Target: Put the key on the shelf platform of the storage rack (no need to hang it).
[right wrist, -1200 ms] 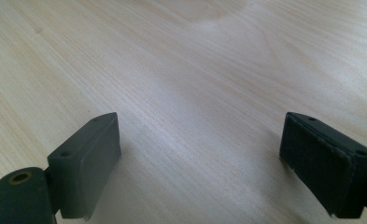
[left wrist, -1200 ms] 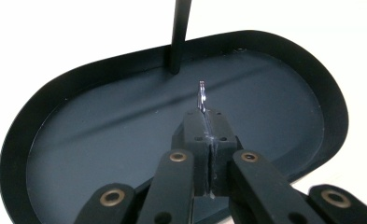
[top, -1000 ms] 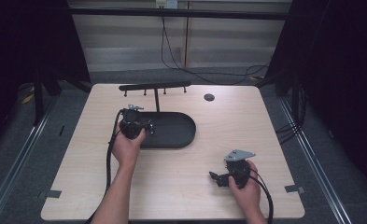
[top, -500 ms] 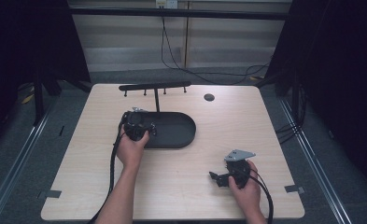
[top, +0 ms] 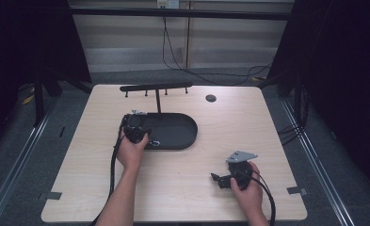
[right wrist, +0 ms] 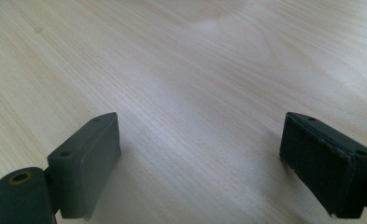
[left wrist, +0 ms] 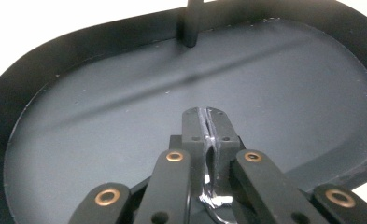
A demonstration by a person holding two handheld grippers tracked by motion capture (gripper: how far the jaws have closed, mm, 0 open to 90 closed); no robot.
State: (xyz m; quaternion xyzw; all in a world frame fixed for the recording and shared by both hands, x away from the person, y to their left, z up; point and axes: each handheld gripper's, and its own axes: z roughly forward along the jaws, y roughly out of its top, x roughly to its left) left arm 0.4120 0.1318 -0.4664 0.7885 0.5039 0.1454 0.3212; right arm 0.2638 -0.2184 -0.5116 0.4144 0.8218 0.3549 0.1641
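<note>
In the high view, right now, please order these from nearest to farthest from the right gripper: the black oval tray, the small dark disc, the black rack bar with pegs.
From the right gripper, near the table's front right:
1. Black oval tray, centre-left, ahead of it.
2. Small dark disc, near the far edge.
3. Black rack bar, far edge, left of the disc.

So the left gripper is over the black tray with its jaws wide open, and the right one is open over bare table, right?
Not quite: the left gripper over the black tray has its jaws shut on something thin and shiny, as the left gripper view shows. The right gripper is indeed open over bare table.
</note>
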